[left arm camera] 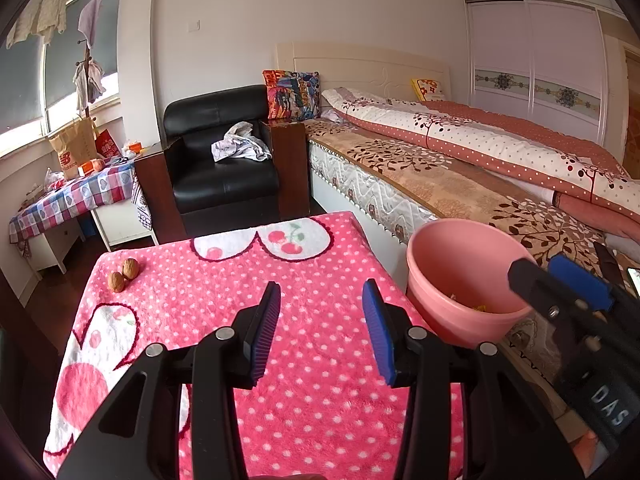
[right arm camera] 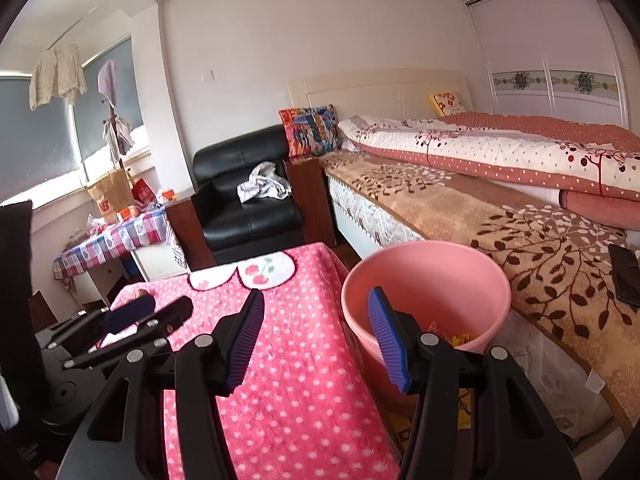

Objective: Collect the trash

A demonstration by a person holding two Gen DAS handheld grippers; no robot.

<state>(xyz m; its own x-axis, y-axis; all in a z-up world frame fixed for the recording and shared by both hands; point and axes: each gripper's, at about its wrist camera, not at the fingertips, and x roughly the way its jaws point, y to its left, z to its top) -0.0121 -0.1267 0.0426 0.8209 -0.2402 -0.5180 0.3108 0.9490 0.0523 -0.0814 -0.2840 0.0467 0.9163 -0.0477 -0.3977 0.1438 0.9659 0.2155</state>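
Two walnuts [left arm camera: 124,274] lie at the far left corner of the table covered by a pink polka-dot cloth [left arm camera: 312,344]. A pink bin [left arm camera: 464,280] stands to the right of the table, beside the bed, with some yellow scraps inside; it also shows in the right wrist view [right arm camera: 428,280]. My left gripper [left arm camera: 320,308] is open and empty above the middle of the cloth. My right gripper [right arm camera: 316,320] is open and empty, hovering over the table's right edge and the bin's near rim. The left gripper shows in the right wrist view [right arm camera: 148,312], hiding most of the walnuts.
A bed [left arm camera: 460,176] with a leaf-patterned cover runs along the right; a dark phone [right arm camera: 626,280] lies on it. A black armchair [left arm camera: 224,160] with crumpled cloth stands beyond the table. A side table [left arm camera: 76,196] with a checked cloth, bags and boxes is at far left.
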